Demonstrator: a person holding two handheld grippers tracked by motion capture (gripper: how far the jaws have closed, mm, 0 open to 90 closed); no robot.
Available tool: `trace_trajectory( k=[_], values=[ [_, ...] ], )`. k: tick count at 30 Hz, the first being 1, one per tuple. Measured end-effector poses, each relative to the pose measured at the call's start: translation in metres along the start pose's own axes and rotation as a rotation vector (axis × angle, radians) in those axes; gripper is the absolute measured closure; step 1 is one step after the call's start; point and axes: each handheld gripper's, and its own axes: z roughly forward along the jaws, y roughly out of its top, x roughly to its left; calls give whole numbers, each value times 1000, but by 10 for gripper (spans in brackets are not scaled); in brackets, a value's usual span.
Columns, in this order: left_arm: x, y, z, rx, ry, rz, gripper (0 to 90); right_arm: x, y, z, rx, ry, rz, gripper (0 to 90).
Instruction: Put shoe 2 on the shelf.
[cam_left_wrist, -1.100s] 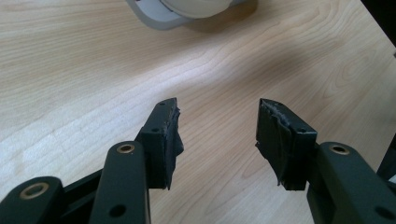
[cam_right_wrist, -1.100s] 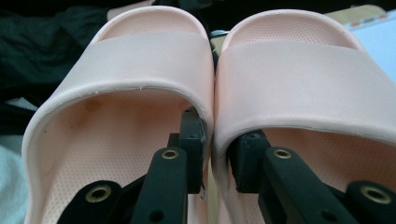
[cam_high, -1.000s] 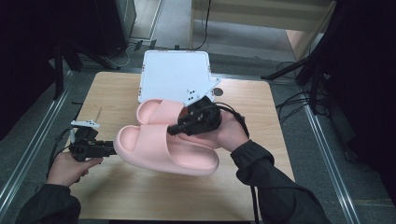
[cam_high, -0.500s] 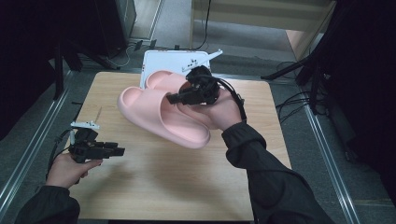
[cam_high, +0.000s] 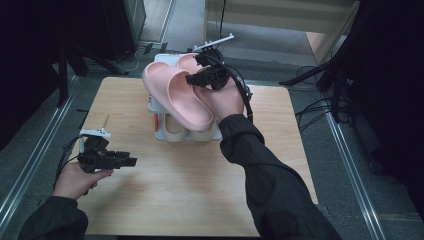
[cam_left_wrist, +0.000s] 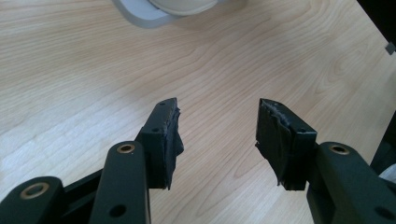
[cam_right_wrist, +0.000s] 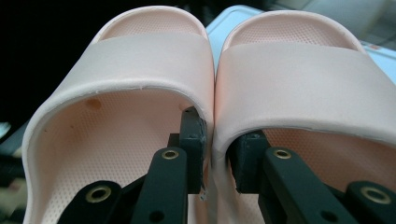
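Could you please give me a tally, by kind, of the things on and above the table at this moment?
Pink slippers: 2
Beige slippers: 2
White rack: 1
Grippers: 2, left gripper and right gripper
Total: 7

Two pink slippers (cam_high: 177, 95) – a pair, side by side, their inner walls pressed together in the right gripper view (cam_right_wrist: 212, 116). Below them, two beige slippers (cam_high: 187, 131) sit in one white tray (cam_high: 152, 105) (only their ends show from under the pink pair). Two hand-held grippers: the left one (cam_high: 131, 161) and the right one (cam_high: 192, 80), each with two black jaws. Two hands come in from the bottom of the high view, each in a dark sleeve – the left hand (cam_high: 75, 180), the right hand (cam_high: 225, 100). One wooden surface (cam_high: 190, 190) carries it all. Two metal rails run alongside the surface, one on each side (cam_high: 30, 165).
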Motion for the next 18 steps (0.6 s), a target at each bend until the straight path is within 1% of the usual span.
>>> trace_trajectory(
  k=[1,2,3,4,5,6,7,8,9,10,14,15,16,17,18],
  values=[
    [-1,1,1,-1,0,2,488,0,3,4,-7,-31,24,775],
    [-2,3,3,1,-6,3,488,0,5,6,-9,-53,35,774],
    [-2,4,4,6,-11,13,490,0,8,11,-11,-93,49,774],
    [-2,6,5,9,-15,19,491,1,10,15,-9,-122,55,774],
    [-3,8,7,7,-21,22,492,2,11,18,-7,-143,68,774],
    [-3,8,7,7,-21,22,492,2,11,18,-7,-143,68,774],
    [-3,10,9,7,-26,29,492,3,13,22,-7,-170,80,774],
    [-3,12,11,9,-33,28,493,4,15,26,-13,-191,102,772],
    [-4,14,13,13,-37,32,492,5,18,31,-25,-215,142,770],
    [-4,17,16,19,-42,43,492,6,19,33,-28,-222,152,770],
    [-6,22,22,27,-60,63,492,5,22,43,-30,-278,214,771],
    [-7,23,23,30,-62,65,493,5,23,45,-35,-291,242,772],
    [-7,24,24,33,-64,68,493,4,23,47,-40,-304,258,771],
    [-7,26,25,40,-68,80,493,4,24,49,-42,-314,269,771],
    [-7,26,25,40,-68,80,493,4,24,49,-42,-314,269,771]
  ],
)
